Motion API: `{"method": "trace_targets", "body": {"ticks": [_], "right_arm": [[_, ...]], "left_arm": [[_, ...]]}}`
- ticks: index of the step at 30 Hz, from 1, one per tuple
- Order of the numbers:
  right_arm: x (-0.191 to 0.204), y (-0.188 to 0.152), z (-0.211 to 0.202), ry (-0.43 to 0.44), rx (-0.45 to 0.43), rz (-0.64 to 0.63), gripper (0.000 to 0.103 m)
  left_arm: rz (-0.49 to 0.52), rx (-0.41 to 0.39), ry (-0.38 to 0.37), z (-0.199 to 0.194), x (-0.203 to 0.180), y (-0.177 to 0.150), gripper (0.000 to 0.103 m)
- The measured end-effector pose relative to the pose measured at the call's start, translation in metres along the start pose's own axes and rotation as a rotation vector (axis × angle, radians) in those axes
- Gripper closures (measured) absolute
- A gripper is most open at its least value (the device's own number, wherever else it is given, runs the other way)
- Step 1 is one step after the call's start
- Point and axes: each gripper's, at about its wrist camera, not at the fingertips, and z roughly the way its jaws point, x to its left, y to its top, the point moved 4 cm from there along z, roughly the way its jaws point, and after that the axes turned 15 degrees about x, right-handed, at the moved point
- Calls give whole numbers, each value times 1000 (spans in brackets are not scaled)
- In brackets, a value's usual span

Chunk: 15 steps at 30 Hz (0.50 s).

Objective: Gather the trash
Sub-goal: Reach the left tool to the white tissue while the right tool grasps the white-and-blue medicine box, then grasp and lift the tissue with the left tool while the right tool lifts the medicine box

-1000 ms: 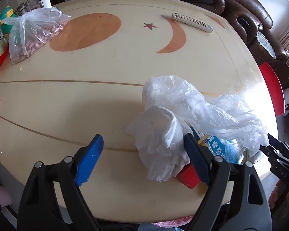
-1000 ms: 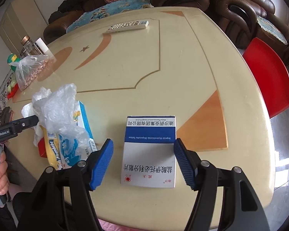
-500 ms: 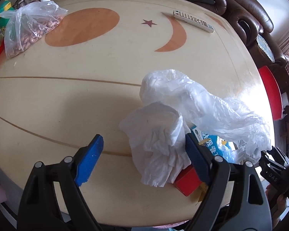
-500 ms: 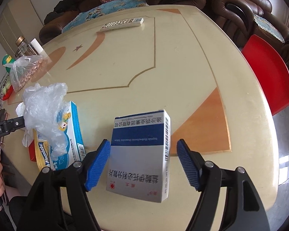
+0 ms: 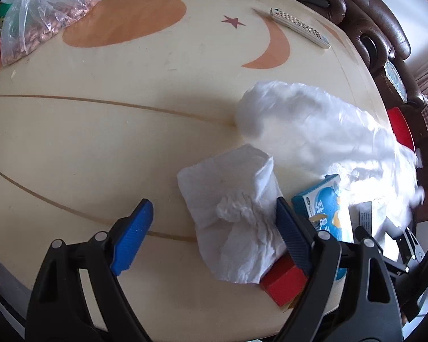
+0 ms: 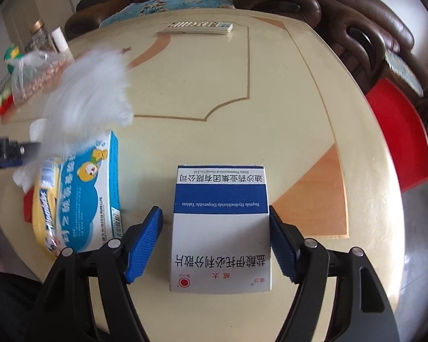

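Note:
On the cream table [image 5: 100, 148] a crumpled white tissue [image 5: 236, 213] lies between the fingers of my left gripper [image 5: 211, 236], close to its right pad. The jaws stand open and neither pad presses on the tissue. The tissue partly covers a red box [image 5: 282, 285]. Beside it are a blue cartoon box [image 5: 325, 208] and a blurred white plastic bag [image 5: 314, 131]. My right gripper [image 6: 214, 245] is open around a white and blue medicine box [image 6: 221, 228] that lies flat. Its left pad is clear of the box. A yellow packet [image 6: 47, 213] rests on the blue cartoon box [image 6: 91, 188].
A clear bag of nuts [image 5: 42, 25] sits at the far left of the table and a remote control [image 5: 299, 27] at the far side. A red stool [image 6: 399, 134] and a brown sofa [image 6: 356, 14] stand beyond the table's right edge. A jar [image 6: 40, 37] is at the back left.
Both grippers have come lower and closer to the table. The medicine box stood tipped up between the right jaws half a second ago and now lies flat. The plastic bag has shifted and blurs.

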Motion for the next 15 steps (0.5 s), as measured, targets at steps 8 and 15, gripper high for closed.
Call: {"method": "trace_targets", "body": {"ticks": [8, 15], "right_arm": [[1, -1, -1, 2, -27, -9, 43], [-4, -2, -5, 8, -41, 12, 44]], "left_arm": [[-3, -1, 29, 3, -5, 8, 20], [17, 2, 26, 1, -13, 6, 56]]}}
